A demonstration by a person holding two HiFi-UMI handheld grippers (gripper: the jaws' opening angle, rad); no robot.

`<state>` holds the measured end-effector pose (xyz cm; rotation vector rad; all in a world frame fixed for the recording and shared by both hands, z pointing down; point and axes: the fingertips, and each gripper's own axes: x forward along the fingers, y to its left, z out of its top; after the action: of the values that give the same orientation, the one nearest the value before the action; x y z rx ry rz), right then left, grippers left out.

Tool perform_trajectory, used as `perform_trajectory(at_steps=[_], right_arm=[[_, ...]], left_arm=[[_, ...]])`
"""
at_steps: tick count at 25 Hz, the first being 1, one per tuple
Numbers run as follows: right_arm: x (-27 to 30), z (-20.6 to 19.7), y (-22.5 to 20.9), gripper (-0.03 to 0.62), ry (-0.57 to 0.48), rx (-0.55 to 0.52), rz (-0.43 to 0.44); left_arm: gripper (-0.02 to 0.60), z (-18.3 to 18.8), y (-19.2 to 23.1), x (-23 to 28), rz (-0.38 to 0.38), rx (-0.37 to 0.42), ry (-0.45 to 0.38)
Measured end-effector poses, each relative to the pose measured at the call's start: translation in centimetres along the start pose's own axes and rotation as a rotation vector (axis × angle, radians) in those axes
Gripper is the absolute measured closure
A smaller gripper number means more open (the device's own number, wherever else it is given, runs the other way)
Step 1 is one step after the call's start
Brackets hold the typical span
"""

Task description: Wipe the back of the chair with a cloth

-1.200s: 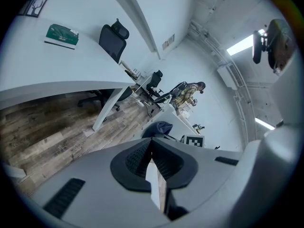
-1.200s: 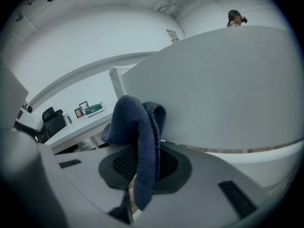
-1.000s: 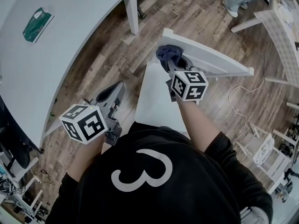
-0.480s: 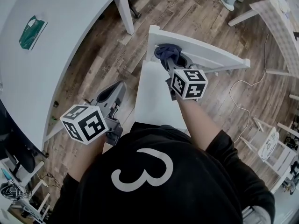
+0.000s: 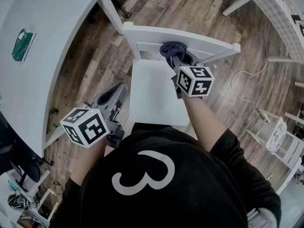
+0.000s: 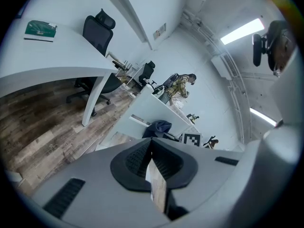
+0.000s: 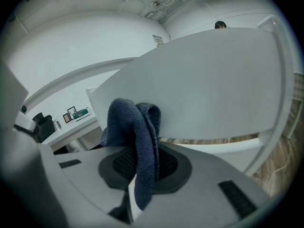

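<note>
Right gripper (image 5: 177, 62), fingers clamping the blue cloth (image 5: 171, 48), is holding it against the chair back (image 5: 142, 33); left gripper (image 5: 117, 90) is hovering aside, fingers together.

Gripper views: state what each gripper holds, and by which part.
Right gripper is shut on the blue cloth, pinching a bunched fold. Left gripper holds nothing, jaws together.

I record a floor (image 5: 90, 75) of grey-brown wood planks. A curved white table (image 5: 52, 23) runs along the left side on white legs, with a flat green packet (image 5: 23, 45) lying on its top. A black office chair (image 6: 97, 32) stands beyond it. I note plain white walls (image 7: 85, 46) and long light strips (image 6: 242, 31) lit on the ceiling.
</note>
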<state>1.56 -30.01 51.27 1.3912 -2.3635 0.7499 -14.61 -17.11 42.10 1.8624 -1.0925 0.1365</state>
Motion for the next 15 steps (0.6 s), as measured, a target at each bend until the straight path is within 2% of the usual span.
perform_trajectory(at_steps=[15], right_arm=[[-5.2, -0.5, -8.3, 0.542, -0.023, 0.042, -0.095]], left_arm=[[0.568, -2.7, -4.7, 3.5, -0.030, 0.033, 0.050]])
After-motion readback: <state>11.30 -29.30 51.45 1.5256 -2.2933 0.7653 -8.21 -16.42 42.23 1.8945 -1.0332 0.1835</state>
